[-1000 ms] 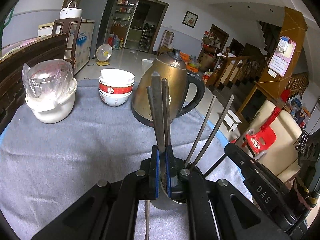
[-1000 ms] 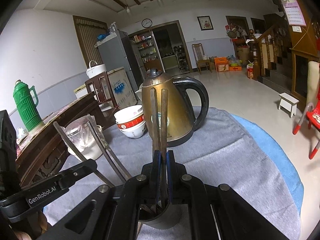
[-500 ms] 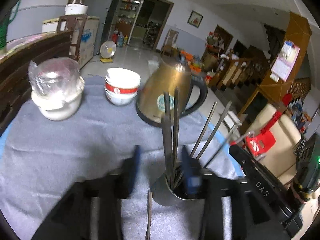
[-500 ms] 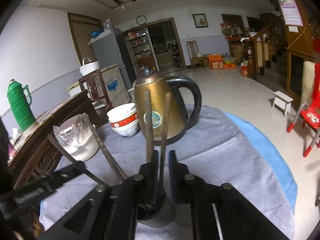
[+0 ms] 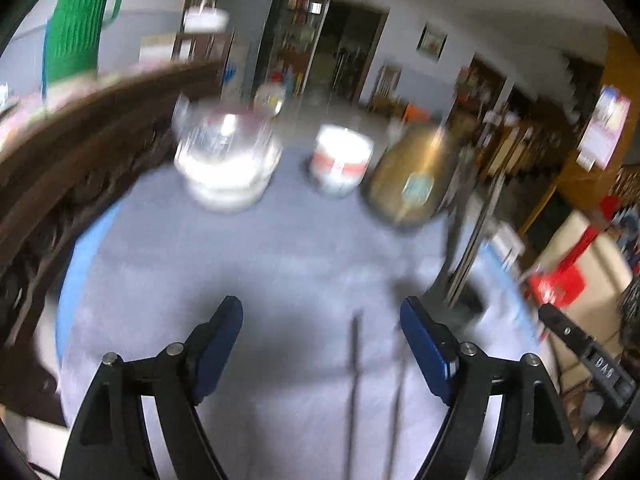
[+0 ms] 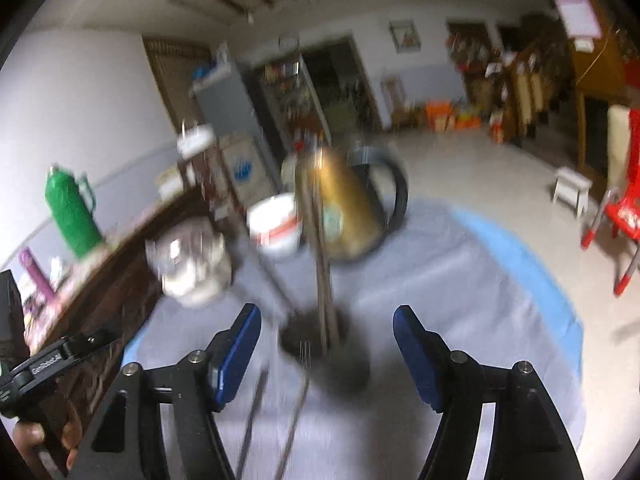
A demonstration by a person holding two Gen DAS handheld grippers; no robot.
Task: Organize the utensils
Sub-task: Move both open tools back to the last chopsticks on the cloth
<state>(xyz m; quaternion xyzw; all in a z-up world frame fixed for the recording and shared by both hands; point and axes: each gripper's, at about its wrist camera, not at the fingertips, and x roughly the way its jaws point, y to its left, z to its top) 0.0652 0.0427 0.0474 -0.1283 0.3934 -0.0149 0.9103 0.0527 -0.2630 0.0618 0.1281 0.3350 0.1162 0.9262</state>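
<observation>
On the counter: chopsticks (image 6: pixel 324 264) upright in cup (image 6: pixel 316 340); two lie near.
Handling: thin, stiff, slippery; pinch mid-shaft.
Left gripper (image 5: pixel 320 344): jaws opening, nothing between.
Right gripper (image 6: pixel 326 340): jaws opening around cup, untouched.

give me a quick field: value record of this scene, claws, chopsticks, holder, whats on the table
left claw: jaws opening, nothing between the pads
right claw: jaws opening, nothing pressed by the pads
holder: dark cup on the grey cloth, ahead of the right claw
chopsticks in holder: standing, leaning slightly
loose chopsticks: two lying flat on the cloth
kettle: brass colour, black handle, behind the holder
bowls: white and red stack
image quality: blurred
</observation>
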